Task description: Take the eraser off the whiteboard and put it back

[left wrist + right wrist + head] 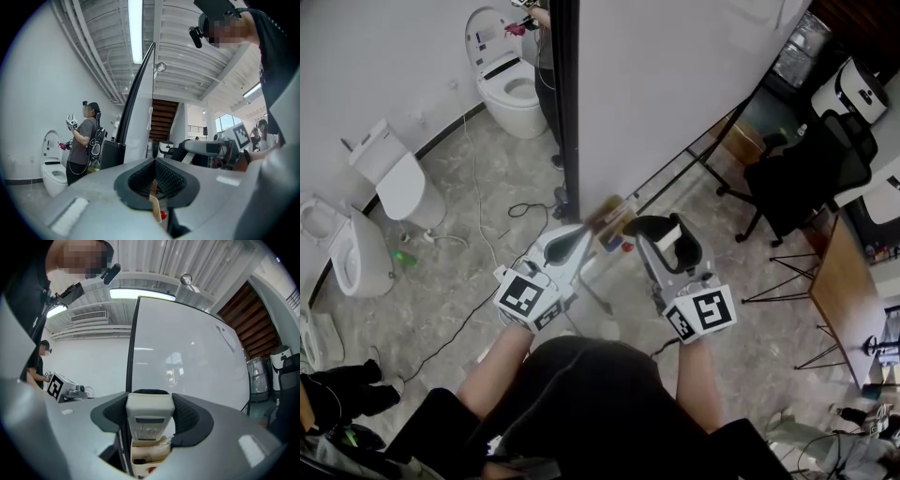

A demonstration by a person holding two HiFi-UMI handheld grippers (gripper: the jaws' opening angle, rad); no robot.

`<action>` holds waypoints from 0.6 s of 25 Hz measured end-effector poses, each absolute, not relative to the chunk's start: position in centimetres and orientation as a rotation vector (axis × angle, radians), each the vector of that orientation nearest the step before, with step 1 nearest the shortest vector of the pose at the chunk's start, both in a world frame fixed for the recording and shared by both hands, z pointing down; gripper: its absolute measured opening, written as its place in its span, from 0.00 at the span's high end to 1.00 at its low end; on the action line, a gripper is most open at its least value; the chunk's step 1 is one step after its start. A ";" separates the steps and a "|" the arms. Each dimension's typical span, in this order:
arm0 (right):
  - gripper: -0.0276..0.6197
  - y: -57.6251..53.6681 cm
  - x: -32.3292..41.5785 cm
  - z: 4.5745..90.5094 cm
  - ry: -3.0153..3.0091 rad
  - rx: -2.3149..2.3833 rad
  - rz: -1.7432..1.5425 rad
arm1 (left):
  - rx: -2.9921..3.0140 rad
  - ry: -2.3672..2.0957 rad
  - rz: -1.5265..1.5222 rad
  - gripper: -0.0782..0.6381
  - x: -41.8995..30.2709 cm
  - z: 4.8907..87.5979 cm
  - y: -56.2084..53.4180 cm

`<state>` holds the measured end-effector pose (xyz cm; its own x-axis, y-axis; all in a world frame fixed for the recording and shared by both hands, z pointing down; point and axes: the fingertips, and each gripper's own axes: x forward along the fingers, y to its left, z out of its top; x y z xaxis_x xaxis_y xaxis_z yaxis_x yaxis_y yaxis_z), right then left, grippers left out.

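The whiteboard (675,84) stands upright ahead of me on a black frame (567,94); it fills the right gripper view (187,357). My right gripper (661,225) (148,394) is shut on the cream eraser (667,234) (147,416), held level just before the board's lower edge, above the small marker tray (614,220) (147,458). My left gripper (586,230) (154,161) is beside it to the left, near the frame; its tips meet with nothing between them. Through the gap behind its tips I see the tray (155,208).
Toilets (511,84) (398,178) stand along the far left wall, with a black cable (478,234) on the tiled floor. Another person (84,140) stands by a toilet. A black office chair (806,173) and a desk (848,291) are at the right.
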<state>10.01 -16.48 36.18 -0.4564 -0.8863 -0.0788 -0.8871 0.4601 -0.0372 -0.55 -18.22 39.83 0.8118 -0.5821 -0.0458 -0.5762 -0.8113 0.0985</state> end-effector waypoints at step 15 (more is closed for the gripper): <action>0.52 -18.5 10.9 40.4 2.635 -1.615 -0.105 | 2.928 -0.908 -0.077 0.88 0.8 40.9 -18.6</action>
<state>10.86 -18.50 40.38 -0.4537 -0.8911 -0.0064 -0.8878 0.4526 -0.0836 0.77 -18.59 40.87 0.8236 -0.5666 -0.0255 -0.5628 -0.8220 0.0867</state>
